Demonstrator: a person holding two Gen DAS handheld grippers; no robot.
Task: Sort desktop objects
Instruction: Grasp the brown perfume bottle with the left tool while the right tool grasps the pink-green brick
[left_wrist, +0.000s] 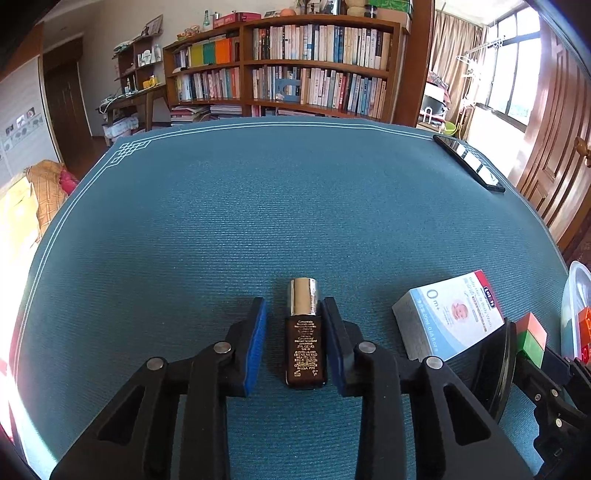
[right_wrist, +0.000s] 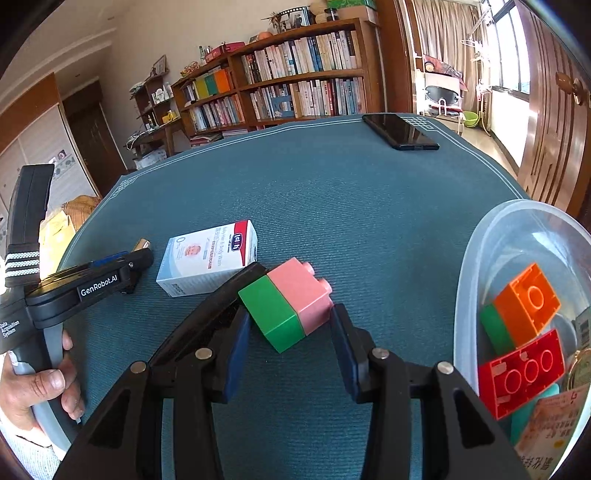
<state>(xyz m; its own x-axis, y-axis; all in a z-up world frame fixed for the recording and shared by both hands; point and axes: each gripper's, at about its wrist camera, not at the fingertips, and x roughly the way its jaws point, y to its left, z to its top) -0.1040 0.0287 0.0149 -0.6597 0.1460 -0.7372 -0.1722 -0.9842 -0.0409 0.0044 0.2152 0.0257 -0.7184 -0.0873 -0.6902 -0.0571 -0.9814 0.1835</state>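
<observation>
Bottle (left_wrist: 306, 334) left of box (left_wrist: 448, 319), bricks (right_wrist: 522, 347) in tub (right_wrist: 476, 258)

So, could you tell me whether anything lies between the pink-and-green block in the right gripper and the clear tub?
Nothing visible does. Only bare mat separates the block, held in the right gripper, from the tub on its right. The white box lies on the opposite side, clear of that path.

Each hand-held gripper (left_wrist: 295, 332) (right_wrist: 291, 345) is matte black plastic with silver round pivot pins and blue pads (left_wrist: 255, 343), one body printed "GenRobot.AI" in white, with a grey handle and white-striped black strap.
</observation>
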